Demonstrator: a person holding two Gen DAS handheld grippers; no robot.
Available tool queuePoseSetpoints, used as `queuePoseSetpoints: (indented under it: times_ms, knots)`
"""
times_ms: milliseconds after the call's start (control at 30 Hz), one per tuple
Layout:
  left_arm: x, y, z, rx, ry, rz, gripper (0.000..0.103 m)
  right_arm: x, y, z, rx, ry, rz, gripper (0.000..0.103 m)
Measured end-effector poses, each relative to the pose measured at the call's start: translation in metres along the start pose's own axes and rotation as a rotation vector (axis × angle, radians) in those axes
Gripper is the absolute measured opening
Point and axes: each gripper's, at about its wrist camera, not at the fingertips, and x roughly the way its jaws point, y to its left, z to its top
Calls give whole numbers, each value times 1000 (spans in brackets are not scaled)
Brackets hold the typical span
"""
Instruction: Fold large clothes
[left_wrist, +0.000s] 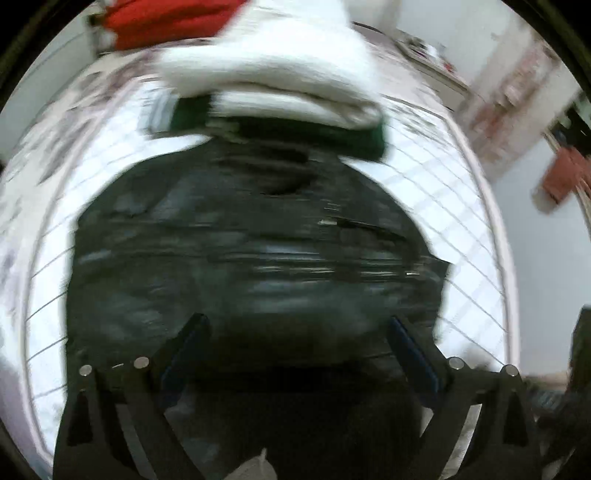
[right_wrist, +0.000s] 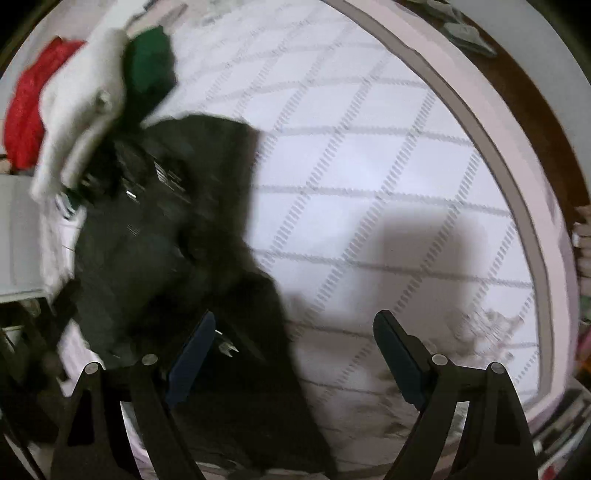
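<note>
A large black garment (left_wrist: 251, 236) lies bunched on the bed, with zips showing. It also shows in the right wrist view (right_wrist: 192, 236) at the left. My left gripper (left_wrist: 297, 325) is open, just above the garment's near edge, holding nothing. My right gripper (right_wrist: 295, 325) is open, with its left finger over the garment's right edge and its right finger over bare sheet. Both views are motion-blurred.
The bed has a white quilted sheet (right_wrist: 388, 166) with a grey grid and a pink border (right_wrist: 491, 133). A stack of folded white (left_wrist: 273, 74) and green (left_wrist: 362, 140) clothes sits beyond the black garment. Red cloth (left_wrist: 166, 18) lies behind it. Room furniture shows at right.
</note>
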Motion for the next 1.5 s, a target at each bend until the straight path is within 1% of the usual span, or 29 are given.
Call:
queuePoseSetpoints:
  times_ms: [100,133,200,267,300,333,367,400,433,500,567,633,667,700,767,800,833,867,900,933,967,1033,1100,1167,1233,1300,1367,1433,1500]
  knots:
    - [-3,38,-6,-46,-52,122,97,5,27,10,-40,-7,58,89]
    - [-1,50,-9,-51,-55,165,97,12,35,22,-56,-9,73,89]
    - [11,75,-10,-66,-49,264,97,26,54,27,-93,-3,79,89]
    - [27,96,-10,-76,-36,321,97,44,78,27,-136,27,48,88]
    - [37,105,-10,-79,-14,342,97,60,86,32,-171,68,6,84]
    - [49,114,-12,-85,10,362,98,77,90,36,-206,89,-81,76]
    - [63,122,-12,-93,40,374,98,89,83,38,-207,98,-142,53]
    - [76,133,-14,-112,62,359,103,95,77,40,-180,106,-147,53]
    - [81,138,-14,-125,65,335,103,93,70,43,-153,105,-149,51]
    - [84,143,-14,-142,55,304,103,81,71,45,-160,107,-169,46]
    - [81,141,-13,-133,57,302,103,64,62,49,-143,103,-128,46]
    - [77,141,-14,-129,55,293,103,50,39,55,-114,90,-88,52]
    - [73,140,-16,-130,53,286,103,45,23,57,-91,76,-86,66]
    - [69,140,-17,-134,45,275,103,44,7,60,-63,69,-71,72]
    - [58,141,-20,-144,31,267,103,56,-17,62,-8,119,23,73]
    - [54,141,-21,-151,27,259,103,66,-24,62,12,162,84,75]
    - [49,142,-22,-157,19,250,103,71,-25,60,5,177,125,77]
    - [44,142,-23,-157,13,252,103,69,-25,58,-30,164,127,80]
    - [41,144,-21,-154,8,257,103,69,-19,59,-73,162,119,75]
    - [35,144,-23,-145,1,256,103,69,-15,56,-108,163,125,61]
    - [31,144,-25,-136,-2,255,103,67,-11,53,-100,174,146,40]
    - [21,148,-27,-117,-5,258,103,61,-21,48,-45,155,159,33]
    - [10,154,-29,-84,-8,280,103,52,-34,33,75,155,203,25]
    - [-4,158,-36,-40,-7,315,103,42,-40,-5,210,154,243,21]
    - [-18,163,-46,-1,-9,361,103,31,-50,-34,291,158,273,20]
    - [-33,166,-63,44,-8,412,103,35,-44,-82,348,205,298,20]
    - [-44,168,-81,80,5,444,103,41,-49,-122,375,292,323,20]
    - [-52,165,-102,122,28,476,103,53,-53,-152,371,400,325,23]
    - [-55,158,-123,167,48,502,103,65,-51,-173,326,473,276,38]
